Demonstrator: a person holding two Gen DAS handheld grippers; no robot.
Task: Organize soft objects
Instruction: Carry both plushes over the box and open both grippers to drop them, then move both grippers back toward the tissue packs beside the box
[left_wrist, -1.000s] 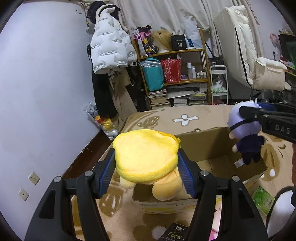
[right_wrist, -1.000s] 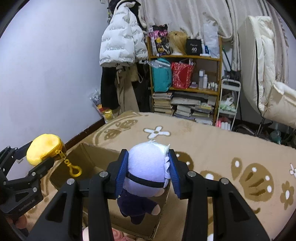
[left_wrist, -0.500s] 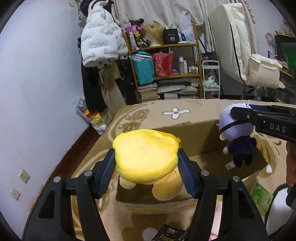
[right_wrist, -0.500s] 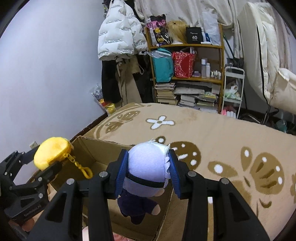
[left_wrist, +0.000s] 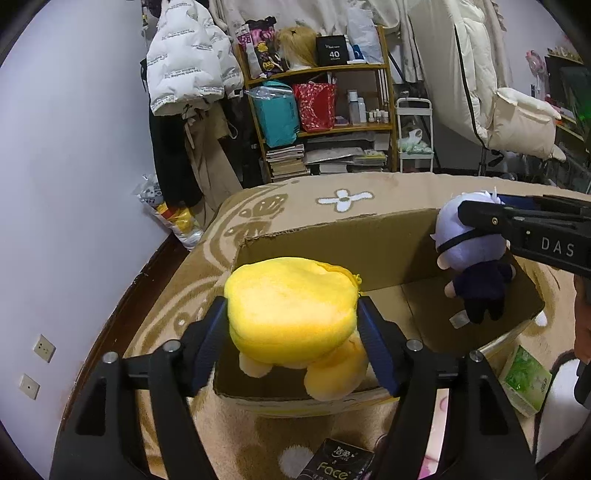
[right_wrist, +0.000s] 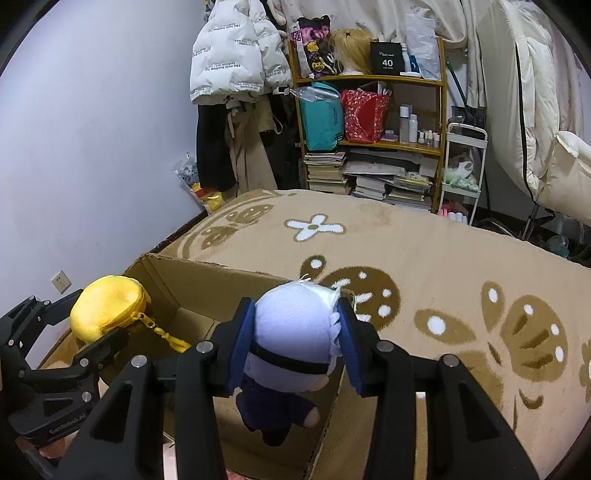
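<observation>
My left gripper (left_wrist: 291, 325) is clamped on the yellow plush (left_wrist: 291, 314), its blue pads pressing both sides of the round body, and I hold it above the near-left corner of the cardboard box (left_wrist: 332, 240). A gold clasp chain (right_wrist: 166, 334) dangles from the plush's zipper. My right gripper (right_wrist: 295, 339) is pinched on the head of the lavender-haired doll (right_wrist: 291, 332), whose dark-clothed body hangs down over the box's right side, its feet inside the opening. That makes two soft toys, one in each claw, and one box. The box sits open on the tan patterned blanket (right_wrist: 424, 251); the part of its floor I can see is bare cardboard. A green packet (left_wrist: 524, 380) lies just beside the box's right wall.
</observation>
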